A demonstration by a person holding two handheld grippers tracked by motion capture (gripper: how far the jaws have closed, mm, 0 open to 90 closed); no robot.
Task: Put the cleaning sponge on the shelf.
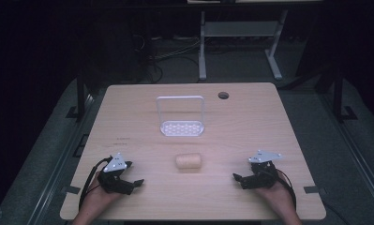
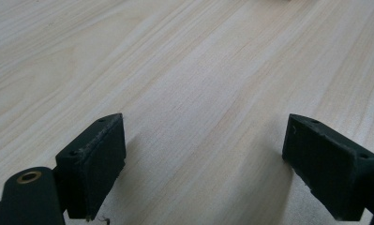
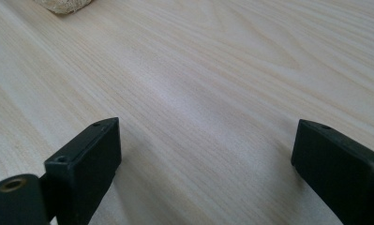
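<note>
— Pale wood surface, both hands resting at the near edge. Left tongs and right tongs: jaws apart, nothing held.

— And the bread roll?

— Lying midway between them, untouched. White rack stands just behind it.

— So no step begun?

— Looks that way. Next, I'd guess, one hand reaches inward, jaws straddling the roll, gentle squeeze.

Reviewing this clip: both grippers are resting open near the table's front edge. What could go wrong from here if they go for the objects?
1. The tan cylindrical roll lies on its side on the light wooden table; a nudge from the left gripper or right gripper might send it rolling.
2. The white plastic rack with a tall handle looks light and could tip or slide if bumped.
</note>
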